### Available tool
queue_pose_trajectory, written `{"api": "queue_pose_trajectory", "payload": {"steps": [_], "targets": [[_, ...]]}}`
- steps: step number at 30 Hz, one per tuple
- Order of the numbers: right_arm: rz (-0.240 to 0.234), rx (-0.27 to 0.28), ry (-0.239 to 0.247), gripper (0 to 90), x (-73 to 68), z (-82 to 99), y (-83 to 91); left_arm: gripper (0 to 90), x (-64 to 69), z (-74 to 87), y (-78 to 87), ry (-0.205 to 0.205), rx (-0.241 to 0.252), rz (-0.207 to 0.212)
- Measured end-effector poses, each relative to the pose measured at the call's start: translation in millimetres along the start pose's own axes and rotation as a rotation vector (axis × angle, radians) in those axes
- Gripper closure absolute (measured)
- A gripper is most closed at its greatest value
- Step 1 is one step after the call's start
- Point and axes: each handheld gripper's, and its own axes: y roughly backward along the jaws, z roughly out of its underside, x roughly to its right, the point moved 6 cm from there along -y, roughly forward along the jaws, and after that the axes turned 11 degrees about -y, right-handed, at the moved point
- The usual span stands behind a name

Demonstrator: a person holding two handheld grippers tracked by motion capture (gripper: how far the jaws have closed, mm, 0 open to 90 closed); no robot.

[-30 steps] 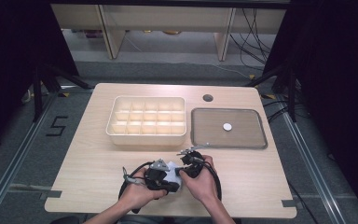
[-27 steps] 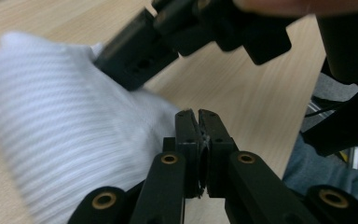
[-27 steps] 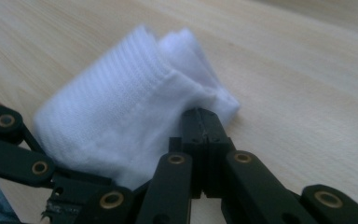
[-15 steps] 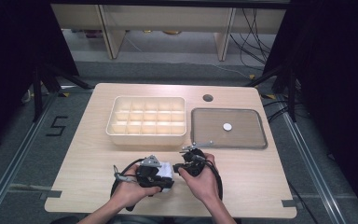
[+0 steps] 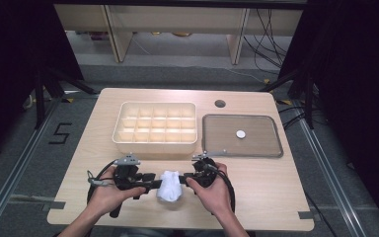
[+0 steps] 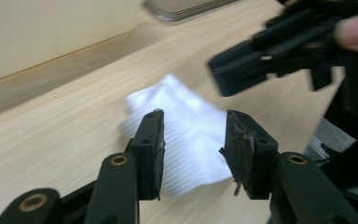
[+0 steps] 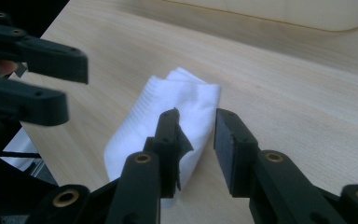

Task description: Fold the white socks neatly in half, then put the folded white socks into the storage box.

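far left on the floor, black tape marking [image 5: 59, 134] read as a "5". that was the only legible writing; i saw no brand or label on anything else.

left gripper [image 5: 150, 183] sat at the near edge of the table [image 5: 103, 118], held in my left hand [image 5: 109, 191], pointing toward the centre. its jaws had just been opening: in the left gripper view the left gripper [image 6: 193, 131] had pads spread, nothing pinched, and the white cloth [image 6: 186, 130] showed in the gap, lying on the wood behind them.

white cloth [image 5: 170, 185] lay folded and crumpled on the table between both grippers, near the front edge, well short of the compartment box [image 5: 155, 128].

right gripper [image 5: 187, 178] faced the left one across the cloth, in my right hand [image 5: 212, 190]. its jaws had also just been opening. right gripper view: right gripper [image 7: 196, 123] pads apart, no grip, the cloth [image 7: 168, 116] lying flat with its edge just under one fingertip.

right of the box, the grey tray [image 5: 271, 148] held one small white disc [image 5: 240, 134]. a dark round hole [image 5: 220, 103] sat in the tabletop behind them.
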Motion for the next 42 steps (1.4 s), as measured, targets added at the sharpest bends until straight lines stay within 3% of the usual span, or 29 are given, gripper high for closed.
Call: {"api": "queue_pose_trajectory", "payload": {"steps": [5, 7, 8, 12, 17, 19, 20, 26, 27, 29, 36, 37, 39, 42], "targets": [[0.002, -0.002, 0.003, 68.0, 1.4, 1.7, 0.1, 49.4, -3.8, 10.2, -8.1, 0.080, -0.028, 0.040], [-0.007, -0.003, -0.018, 66.9, 2.3, 3.1, 1.4, 45.6, -5.6, 12.8, -11.4, 0.098, -0.044, 0.022], [-0.002, -0.007, -0.021, 66.3, 3.5, 4.0, 3.0, 44.1, -6.5, 14.2, -12.8, 0.101, -0.054, 0.037], [-0.004, -0.018, -0.039, 65.0, 7.1, 7.6, 6.8, 40.6, -9.0, 15.3, -18.6, 0.134, -0.060, 0.028], [0.000, -0.011, -0.064, 63.9, 15.2, 14.0, 8.7, 39.9, -11.8, 14.6, -22.2, 0.150, -0.072, 0.030], [-0.015, -0.037, -0.076, 63.5, 16.2, 15.9, 10.5, 40.0, -12.2, 13.6, -23.3, 0.164, -0.061, 0.041], [0.000, -0.024, -0.078, 63.2, 18.3, 15.6, 10.2, 39.9, -13.1, 13.2, -23.8, 0.164, -0.060, 0.041], [-0.028, -0.020, -0.086, 62.0, 20.0, 18.1, 11.8, 39.9, -13.5, 11.9, -26.0, 0.165, -0.068, 0.045], [-0.012, -0.012, -0.090, 61.9, 20.1, 18.7, 12.0, 39.8, -13.6, 11.6, -26.0, 0.166, -0.066, 0.044], [-0.022, -0.015, -0.092, 61.8, 18.8, 20.0, 11.6, 39.7, -13.6, 11.2, -26.4, 0.174, -0.062, 0.023], [-0.053, -0.037, -0.087, 59.1, 8.3, 20.8, 9.0, 39.7, -11.5, 12.1, -30.8, 0.183, -0.070, 0.051], [-0.060, -0.053, -0.114, 58.7, 3.2, 22.4, 8.0, 39.6, -11.7, 11.4, -31.6, 0.183, -0.068, 0.049], [-0.052, -0.059, -0.074, 57.9, 4.7, 22.6, 3.4, 39.7, -12.8, 10.6, -32.8, 0.183, -0.072, 0.049], [-0.029, -0.083, -0.087, 57.8, 5.7, 25.2, -0.5, 39.8, -14.0, 10.2, -36.0, 0.189, -0.076, 0.031]]}}
